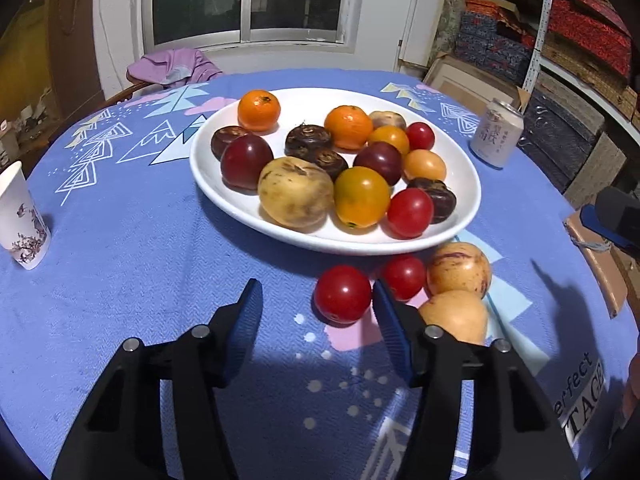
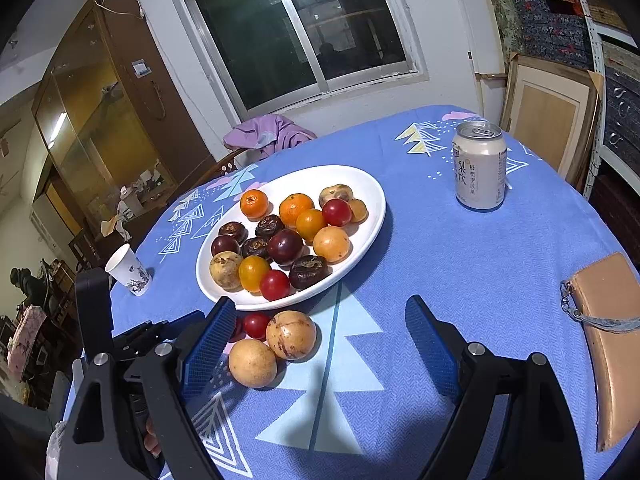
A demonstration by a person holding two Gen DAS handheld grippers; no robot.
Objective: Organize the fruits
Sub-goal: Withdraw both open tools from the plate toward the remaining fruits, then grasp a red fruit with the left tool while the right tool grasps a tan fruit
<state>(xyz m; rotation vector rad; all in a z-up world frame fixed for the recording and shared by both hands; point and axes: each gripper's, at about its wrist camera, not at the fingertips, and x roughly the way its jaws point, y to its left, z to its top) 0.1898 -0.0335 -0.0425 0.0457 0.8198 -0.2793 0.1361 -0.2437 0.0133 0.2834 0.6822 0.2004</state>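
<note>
Gathering strays: left tongs [image 1: 316, 300] and right tongs [image 2: 320, 328] both gape empty, so next slide right onto the red tomato [image 1: 342, 294] at the plate's [image 1: 208, 184] six o'clock.

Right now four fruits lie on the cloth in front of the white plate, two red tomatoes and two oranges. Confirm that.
Not quite. Four fruits do lie off the white plate, but beside the two red tomatoes are two tan speckled fruits, not oranges. The right wrist view shows it; the oranges are on the plate.
</note>
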